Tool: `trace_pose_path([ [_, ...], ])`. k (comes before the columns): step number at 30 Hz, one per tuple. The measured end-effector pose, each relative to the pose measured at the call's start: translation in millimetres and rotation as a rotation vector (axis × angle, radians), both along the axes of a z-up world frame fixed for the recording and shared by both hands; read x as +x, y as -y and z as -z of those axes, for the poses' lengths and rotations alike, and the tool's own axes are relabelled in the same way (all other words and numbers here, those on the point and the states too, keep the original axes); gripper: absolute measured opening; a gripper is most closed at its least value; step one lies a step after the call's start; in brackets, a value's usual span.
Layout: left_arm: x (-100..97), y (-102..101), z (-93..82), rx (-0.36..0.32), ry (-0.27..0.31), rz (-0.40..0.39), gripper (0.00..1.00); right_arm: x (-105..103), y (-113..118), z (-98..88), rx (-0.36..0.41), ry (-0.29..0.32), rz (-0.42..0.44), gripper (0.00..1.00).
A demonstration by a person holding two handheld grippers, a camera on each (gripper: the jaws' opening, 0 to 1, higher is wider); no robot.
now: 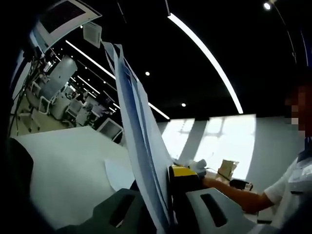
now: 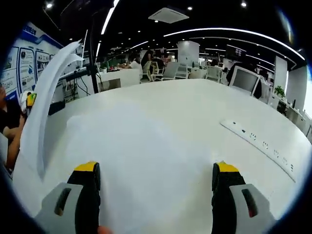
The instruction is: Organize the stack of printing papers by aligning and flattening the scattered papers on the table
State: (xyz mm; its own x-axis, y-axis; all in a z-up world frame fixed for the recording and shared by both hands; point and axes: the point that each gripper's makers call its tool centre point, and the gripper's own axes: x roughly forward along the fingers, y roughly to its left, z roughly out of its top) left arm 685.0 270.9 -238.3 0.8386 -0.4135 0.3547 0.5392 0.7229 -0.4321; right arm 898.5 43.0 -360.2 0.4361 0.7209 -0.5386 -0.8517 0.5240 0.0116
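Between the jaws of the left gripper [image 1: 165,204], a sheaf of white papers [image 1: 141,146] is pinched at its lower edge and stands upright off the white table [image 1: 63,165], its sheets fanned apart at the top and one more sheet [image 1: 119,175] lying flat just behind. From the right gripper view the same papers [image 2: 46,107] curve up at the far left of the table [image 2: 161,136], while the right gripper [image 2: 156,180] hovers over bare tabletop with its yellow-tipped jaws spread wide and nothing between them. A white power strip [image 2: 258,144] lies to the right, and office desks, chairs and monitors stand beyond.
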Motion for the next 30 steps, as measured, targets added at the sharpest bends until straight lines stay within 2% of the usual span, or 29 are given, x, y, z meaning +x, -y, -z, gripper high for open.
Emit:
trace_pose_path([
  [1, 0.0, 0, 0.0, 0.000, 0.000, 0.000, 0.08, 4, 0, -1.2, -0.010, 0.036, -0.005, 0.90],
  [4, -0.2, 0, 0.0, 0.000, 0.000, 0.000, 0.08, -1, 0, 0.4, -0.005, -0.001, 0.002, 0.90],
  [10, 0.2, 1, 0.2, 0.000, -0.002, 0.001, 0.08, 0, 0, 0.0, 0.006, 0.007, 0.003, 0.89],
  [14, 0.3, 1, 0.4, 0.001, -0.003, -0.001, 0.08, -1, -3, -0.3, 0.012, 0.010, -0.019, 0.83],
  [24, 1.2, 0, 1.0, 0.004, -0.004, -0.006, 0.08, -2, -4, 0.6, 0.008, 0.007, -0.019, 0.78],
  [30, 1.7, -1, 1.3, 0.008, -0.006, -0.008, 0.08, -7, -7, -1.3, 0.022, 0.016, -0.056, 0.67],
])
